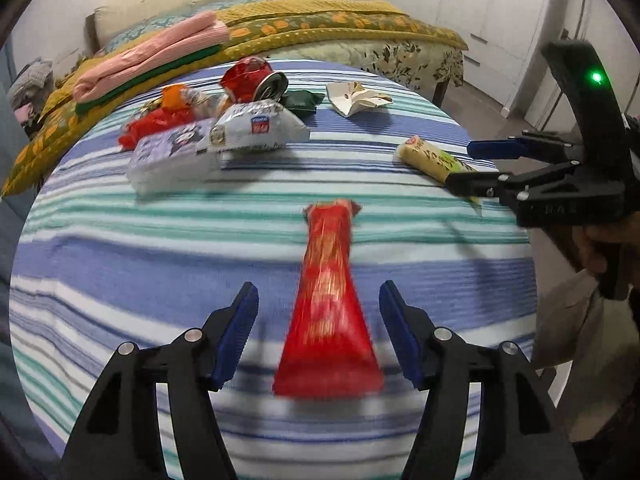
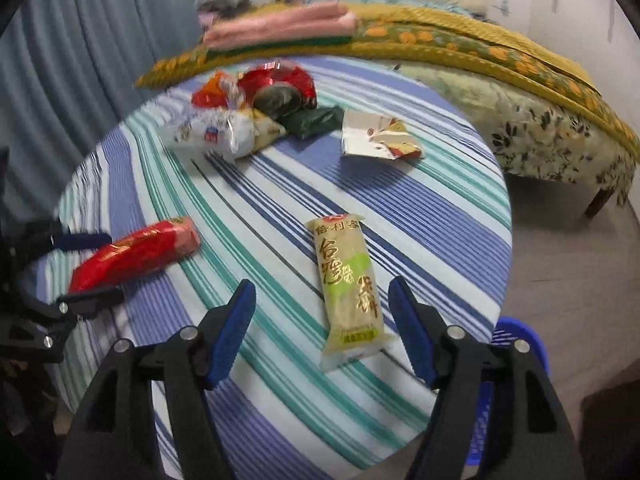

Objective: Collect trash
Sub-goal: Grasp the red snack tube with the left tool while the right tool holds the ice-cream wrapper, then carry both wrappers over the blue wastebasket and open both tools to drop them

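- The desk (image 1: 120, 264), round under a blue, green and white striped cloth, carries a far heap of wrappers (image 1: 216, 128) with a crushed red can (image 1: 250, 80), and one torn white packet (image 1: 354, 98) apart.
- One red snack pack (image 1: 328, 320) lies lengthwise between the left claw's (image 1: 319, 334) spread jaws, untouched; that claw grips nothing.
- One beige snack pack (image 2: 350, 292) lies between the right claw's (image 2: 322, 334) jaws, equally wide, pads clear of it.
- Both claws tilt steeply down at the desk.
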Demonstrator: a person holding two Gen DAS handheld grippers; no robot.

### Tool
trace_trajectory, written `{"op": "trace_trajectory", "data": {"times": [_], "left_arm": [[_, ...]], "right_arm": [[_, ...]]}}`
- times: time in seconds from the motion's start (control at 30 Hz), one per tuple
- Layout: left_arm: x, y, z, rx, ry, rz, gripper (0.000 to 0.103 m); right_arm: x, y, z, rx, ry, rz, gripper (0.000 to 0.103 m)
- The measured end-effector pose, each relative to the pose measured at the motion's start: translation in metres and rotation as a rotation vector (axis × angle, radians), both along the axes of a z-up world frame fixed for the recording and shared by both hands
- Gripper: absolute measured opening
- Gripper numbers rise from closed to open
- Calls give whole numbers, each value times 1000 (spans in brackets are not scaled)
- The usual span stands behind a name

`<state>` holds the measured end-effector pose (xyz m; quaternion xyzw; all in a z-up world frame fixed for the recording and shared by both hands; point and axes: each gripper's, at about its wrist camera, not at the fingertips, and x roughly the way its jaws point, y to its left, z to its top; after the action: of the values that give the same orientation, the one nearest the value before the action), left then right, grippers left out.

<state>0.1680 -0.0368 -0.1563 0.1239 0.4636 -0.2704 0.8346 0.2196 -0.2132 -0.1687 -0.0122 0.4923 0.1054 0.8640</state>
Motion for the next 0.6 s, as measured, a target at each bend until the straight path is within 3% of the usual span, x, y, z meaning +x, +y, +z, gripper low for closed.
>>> {"op": "trace_trajectory", "data": {"times": [0.07, 0.2, 0.27, 0.3, 0.33, 0.6], "left_arm": [[8, -8, -4, 16, 17, -15, 63], [18, -19, -11, 57, 22, -33, 56], [22, -24, -14, 80, 22, -38, 38], [24, -26, -14, 89, 20, -39, 30], [25, -27, -15, 88, 20, -43, 22], [18, -21, -4, -12, 2, 1, 14]], "right_arm": [[9, 1, -4, -23, 42, 15, 67], [23, -1, -14, -34, 110, 22, 54], [26, -4, -18, -16, 126, 15, 41], [26, -6, -17, -8, 122, 11, 24], [25, -8, -16, 5, 115, 7, 20], [5, -22, 13, 114, 1, -20, 18]]}}
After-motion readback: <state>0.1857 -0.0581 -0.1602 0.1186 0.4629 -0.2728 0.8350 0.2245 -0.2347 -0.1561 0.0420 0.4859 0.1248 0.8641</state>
